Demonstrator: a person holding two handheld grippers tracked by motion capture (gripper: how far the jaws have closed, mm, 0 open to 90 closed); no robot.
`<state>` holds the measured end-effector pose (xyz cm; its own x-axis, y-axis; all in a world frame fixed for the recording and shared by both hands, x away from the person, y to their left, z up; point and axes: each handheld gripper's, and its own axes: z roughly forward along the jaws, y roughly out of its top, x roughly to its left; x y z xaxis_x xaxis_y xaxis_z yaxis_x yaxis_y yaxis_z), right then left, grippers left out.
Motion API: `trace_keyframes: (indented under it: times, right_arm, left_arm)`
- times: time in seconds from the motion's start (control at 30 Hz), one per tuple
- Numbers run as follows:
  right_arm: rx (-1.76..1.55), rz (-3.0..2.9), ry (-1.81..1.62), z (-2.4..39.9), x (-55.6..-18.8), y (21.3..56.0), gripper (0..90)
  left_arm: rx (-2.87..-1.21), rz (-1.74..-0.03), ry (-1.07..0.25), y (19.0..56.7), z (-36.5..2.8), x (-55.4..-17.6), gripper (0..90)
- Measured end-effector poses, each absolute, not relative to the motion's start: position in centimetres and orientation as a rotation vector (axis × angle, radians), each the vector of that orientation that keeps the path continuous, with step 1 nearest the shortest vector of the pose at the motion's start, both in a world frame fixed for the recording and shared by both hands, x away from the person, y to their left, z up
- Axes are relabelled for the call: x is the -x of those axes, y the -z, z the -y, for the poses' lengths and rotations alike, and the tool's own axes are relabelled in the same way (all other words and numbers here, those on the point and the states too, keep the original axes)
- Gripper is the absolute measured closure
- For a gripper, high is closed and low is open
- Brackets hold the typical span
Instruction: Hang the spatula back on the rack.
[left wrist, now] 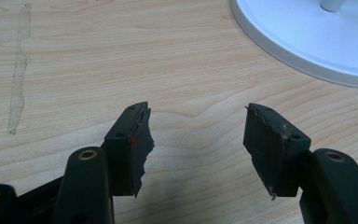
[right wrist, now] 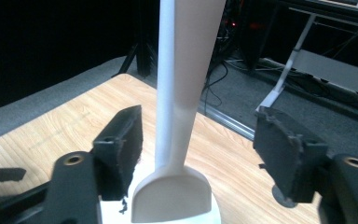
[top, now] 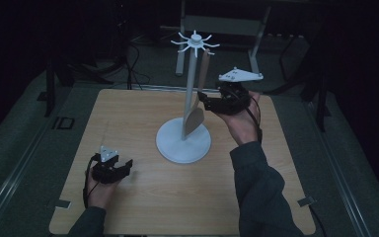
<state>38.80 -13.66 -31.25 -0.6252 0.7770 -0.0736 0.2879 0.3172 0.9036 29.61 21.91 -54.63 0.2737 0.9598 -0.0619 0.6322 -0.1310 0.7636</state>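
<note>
A white rack (top: 191, 89) with a round base (top: 183, 143) and a crown of hooks (top: 195, 42) stands mid-table. A pale wooden spatula (top: 195, 118) hangs from a hook, blade down beside the pole. My right gripper (top: 205, 103) is raised at the spatula's lower handle, coming from the right. In the right gripper view its jaws (right wrist: 198, 149) stand open on either side of the spatula (right wrist: 186, 70), with gaps on both sides, and the pole (right wrist: 167, 70) is just behind. My left gripper (top: 126, 165) rests low at the table's front left, open and holding nothing (left wrist: 198, 135).
The wooden table (top: 153, 207) has bare surface around the rack's base (left wrist: 307, 37). Beyond the far edge lie dark floor, cables and a white frame (top: 256, 29). A pale scuff (left wrist: 18, 70) marks the wood near my left gripper.
</note>
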Motion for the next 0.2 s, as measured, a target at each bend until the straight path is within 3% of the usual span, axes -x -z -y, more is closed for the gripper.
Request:
trace_keyframes:
  times: [0.2]
  right_arm:
    - [-0.93,-2.097,-1.233,15.0,-37.5,32.5,28.5]
  left_arm:
    - [-1.848,-1.439,-0.601,54.6,-21.9,-29.6,41.4]
